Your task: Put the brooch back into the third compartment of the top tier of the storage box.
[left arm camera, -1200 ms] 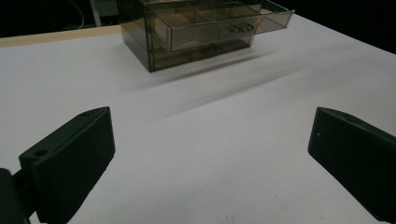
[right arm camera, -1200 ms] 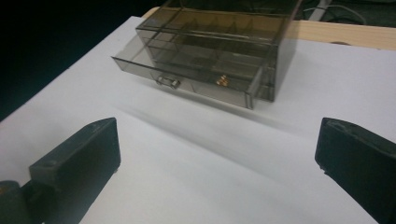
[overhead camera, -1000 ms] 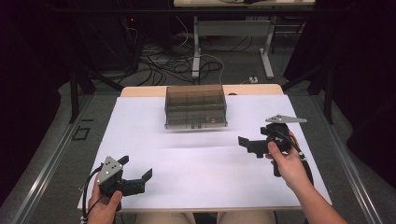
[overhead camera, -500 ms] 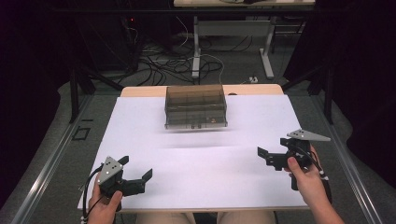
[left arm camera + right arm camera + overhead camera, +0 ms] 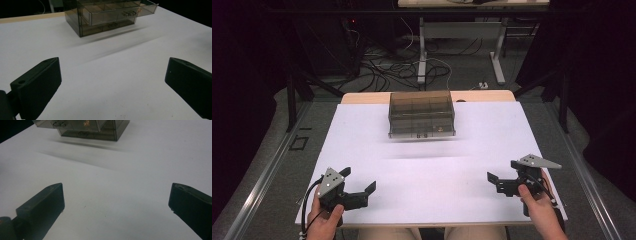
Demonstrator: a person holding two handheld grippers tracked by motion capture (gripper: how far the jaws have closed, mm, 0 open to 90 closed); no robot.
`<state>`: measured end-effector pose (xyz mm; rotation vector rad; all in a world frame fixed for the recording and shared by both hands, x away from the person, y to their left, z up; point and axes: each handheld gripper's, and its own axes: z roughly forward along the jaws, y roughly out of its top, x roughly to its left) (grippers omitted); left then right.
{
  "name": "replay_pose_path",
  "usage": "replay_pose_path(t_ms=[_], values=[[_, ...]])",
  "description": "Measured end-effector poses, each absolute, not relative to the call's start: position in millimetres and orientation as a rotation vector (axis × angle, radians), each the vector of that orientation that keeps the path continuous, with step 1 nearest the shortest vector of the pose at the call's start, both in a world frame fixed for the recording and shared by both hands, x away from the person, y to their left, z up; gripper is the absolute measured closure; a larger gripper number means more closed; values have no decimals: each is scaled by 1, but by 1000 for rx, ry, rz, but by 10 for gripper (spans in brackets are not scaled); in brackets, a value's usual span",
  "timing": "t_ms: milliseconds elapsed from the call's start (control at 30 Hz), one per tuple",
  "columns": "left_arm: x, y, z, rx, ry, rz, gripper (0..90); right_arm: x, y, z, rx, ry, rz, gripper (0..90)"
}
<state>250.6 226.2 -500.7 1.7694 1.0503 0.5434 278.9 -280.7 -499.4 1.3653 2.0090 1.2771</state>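
White table (image 5: 427, 170): drawer box (image 5: 422, 114) far centre, top drawer ajar; left gripper (image 5: 358, 192) and right gripper (image 5: 492, 180) near, equidistant, jaws wide, empty.

Looks like a lab or recording rig room, not a home. Dark all around, black drapes (image 5: 597, 75) at the sides, only the tabletop (image 5: 492, 140) lit and covered in plain white sheet over a wood edge. Loose cables (image 5: 387, 75) tangled all over the grey floor (image 5: 462, 70) behind it, plus a power strip (image 5: 484, 85). Second desk on white metal legs (image 5: 499, 55) further back. Metal rails (image 5: 267, 175) running down both sides of the floor, dark frame struts (image 5: 292, 95) at the corners. Small smoky plastic drawer unit (image 5: 422, 115) sitting alone at the far end, very test-setup vibes.
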Motion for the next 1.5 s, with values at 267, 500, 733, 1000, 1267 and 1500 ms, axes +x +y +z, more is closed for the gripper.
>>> replay_pose_path(t_ms=[267,500,733,1000,1267,1500], values=[[250,226,-501,1771,1049,543,6,278,-272,-518,1362,2031,1278,2],[250,227,-501,1771,1048,543,5,277,-267,-527,1334,2063,1256,2],[251,227,-501,1779,1046,547,6,276,-265,-534,1316,2086,1272,4],[251,226,-501,1781,1043,549,7,279,-267,-541,1349,2103,1269,15],[251,227,-501,1782,1047,548,6,280,-269,-542,1355,2100,1266,15],[251,227,-501,1786,1041,555,6,280,-269,-542,1357,2096,1265,16]])
